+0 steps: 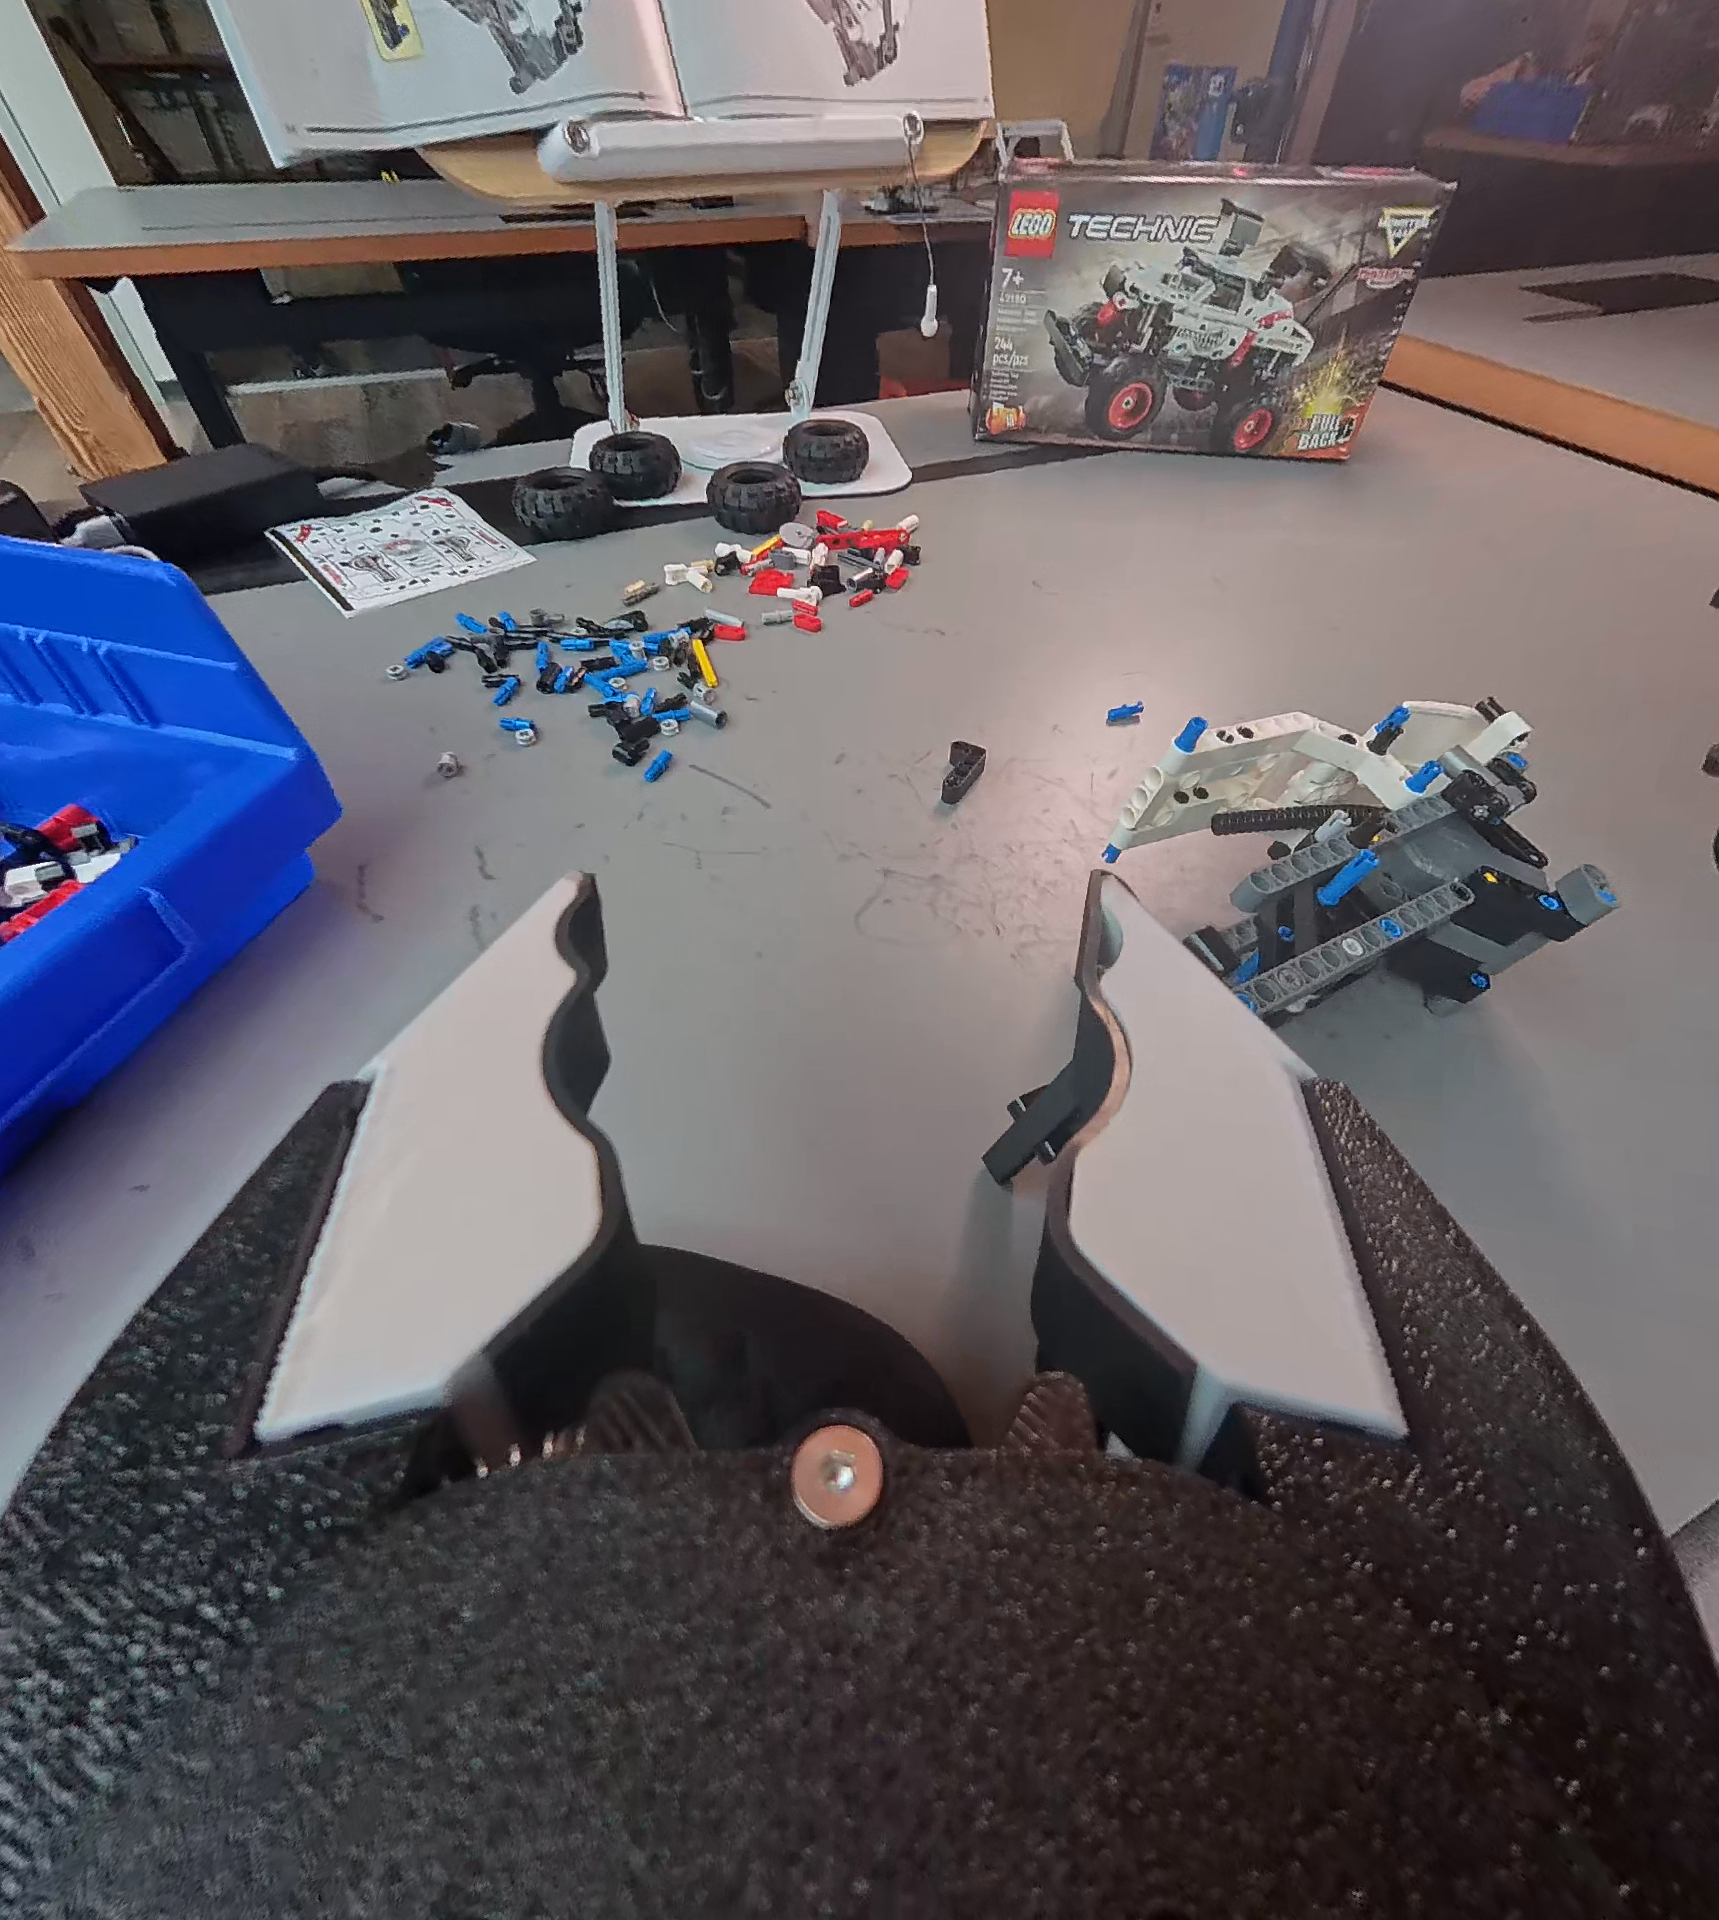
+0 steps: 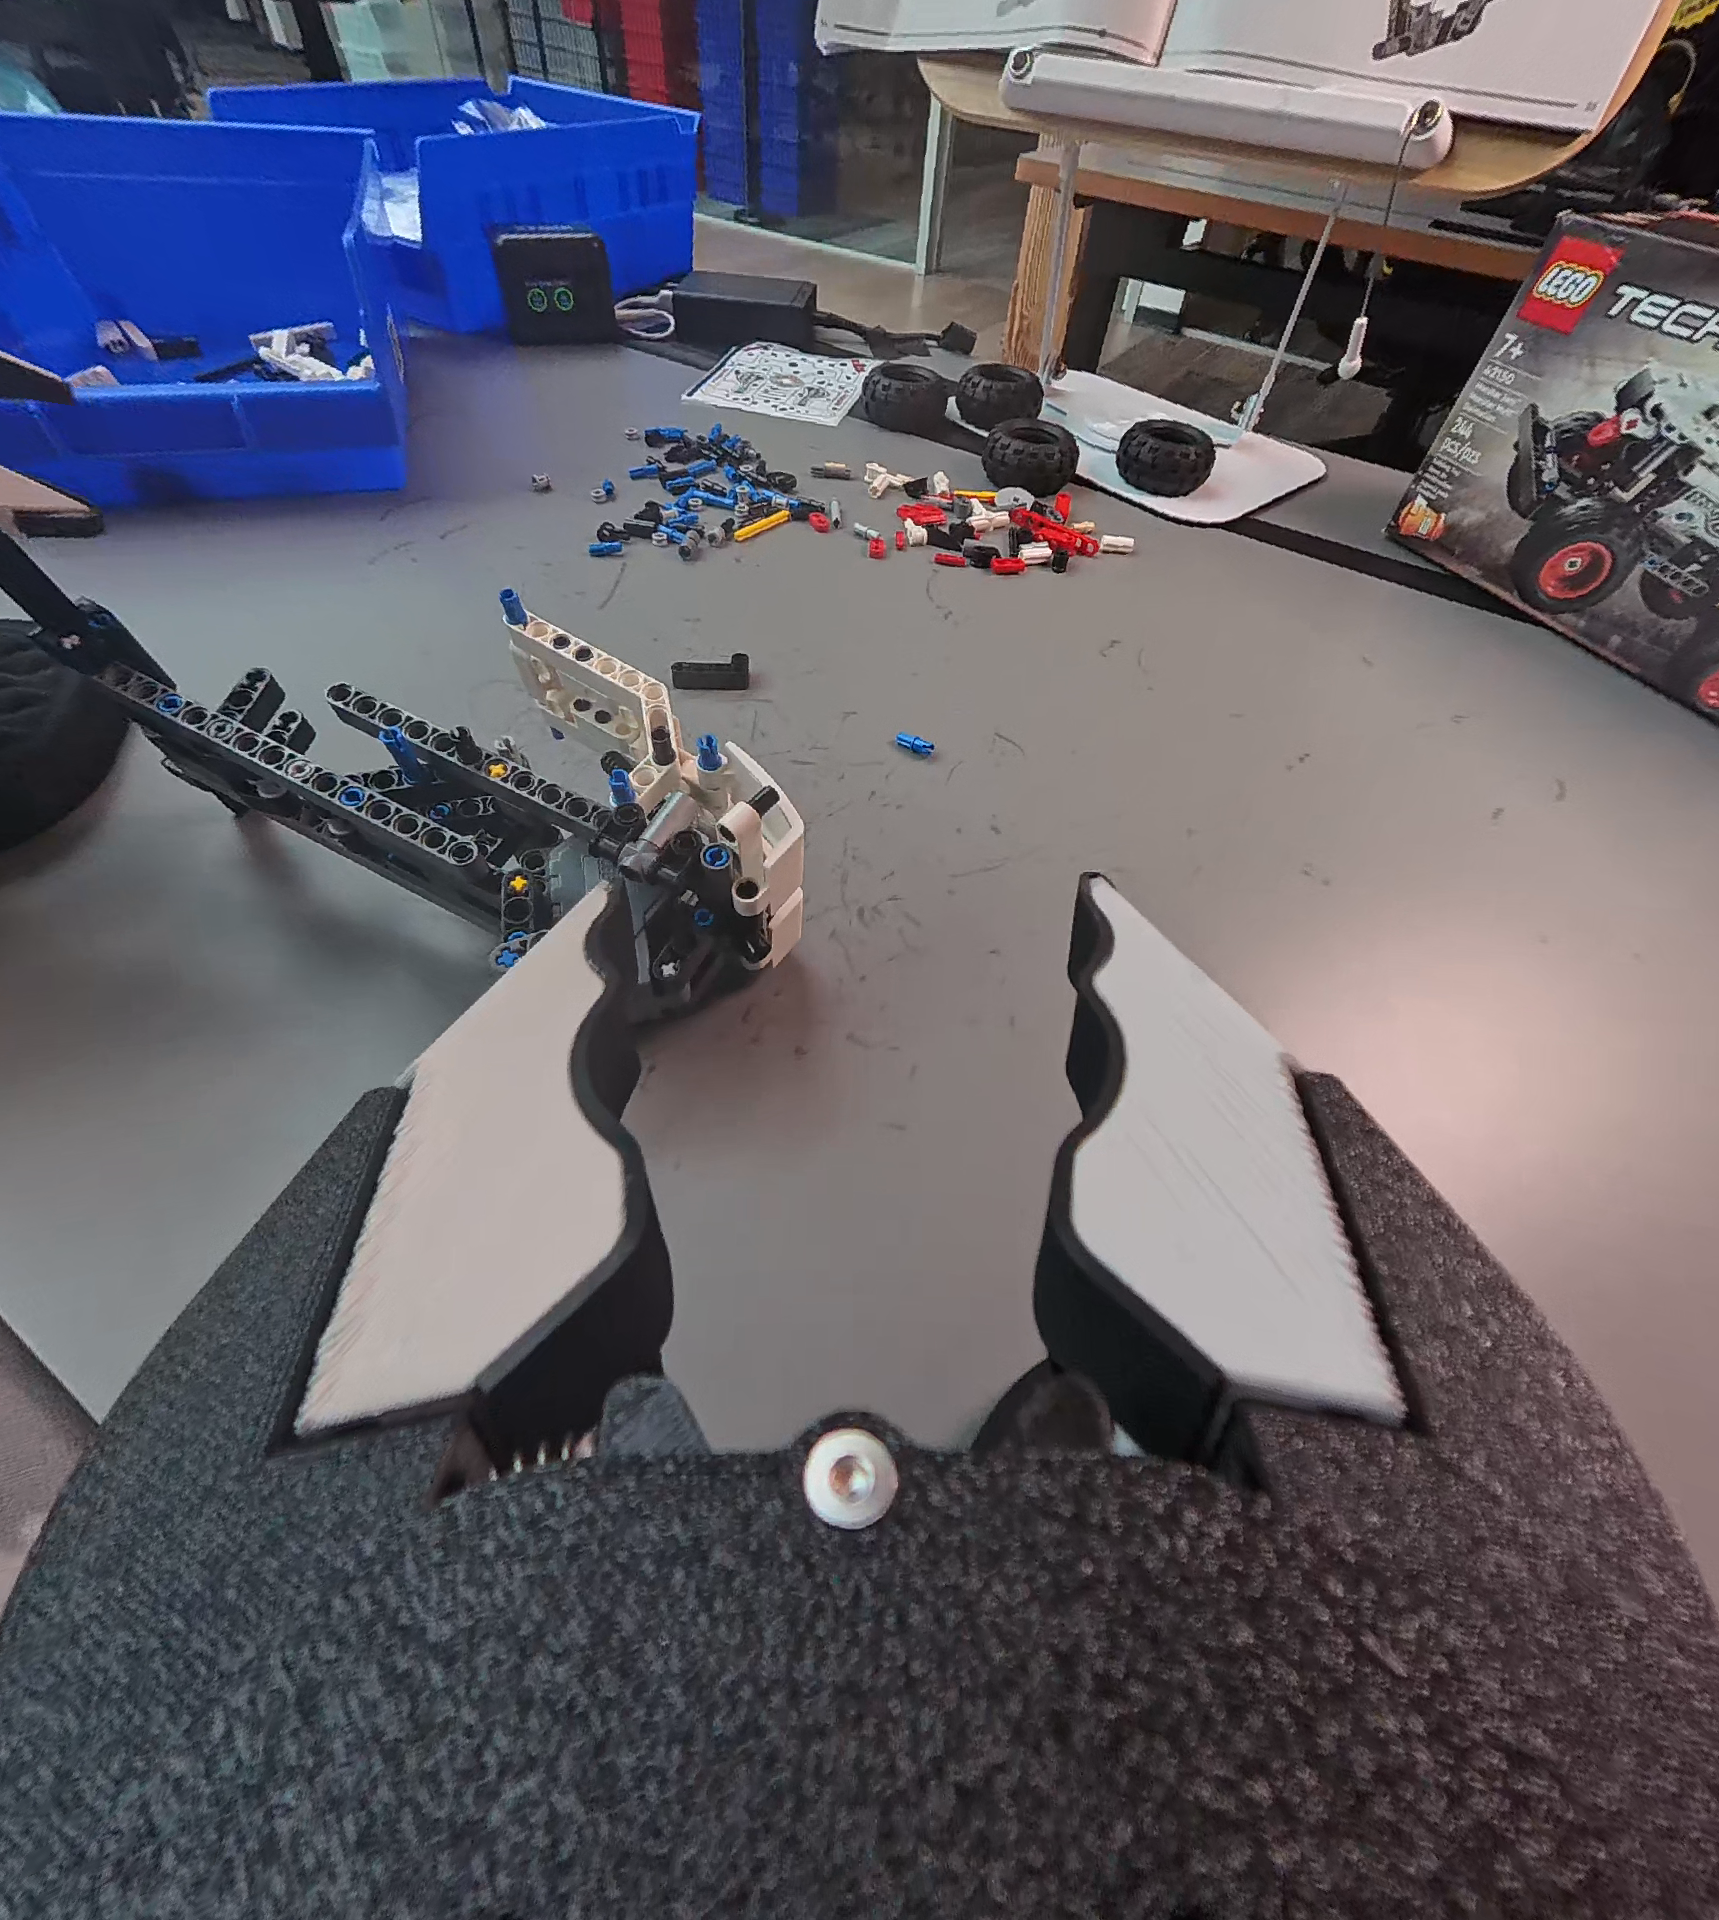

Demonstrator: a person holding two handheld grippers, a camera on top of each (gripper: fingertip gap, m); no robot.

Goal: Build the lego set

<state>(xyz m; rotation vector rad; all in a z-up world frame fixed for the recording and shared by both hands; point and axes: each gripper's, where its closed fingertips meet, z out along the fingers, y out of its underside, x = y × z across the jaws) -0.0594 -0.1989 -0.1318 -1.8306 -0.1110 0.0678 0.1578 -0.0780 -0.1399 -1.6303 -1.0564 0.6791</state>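
Half-built truck [image 2: 564, 831] lies beside the right tool's [image 2: 839, 904] left finger; both tools gape.

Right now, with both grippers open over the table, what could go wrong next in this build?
A small black piece seems to cling to the open left gripper's finger; it may drop unnoticed. The right gripper's finger sits against the tilted half-built chassis and could nudge it over. The lone blue pin could get swept aside.

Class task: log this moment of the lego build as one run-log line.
left hand-held gripper: open, empty | right hand-held gripper: open, empty | chassis: on table, unheld | tyres: unfitted
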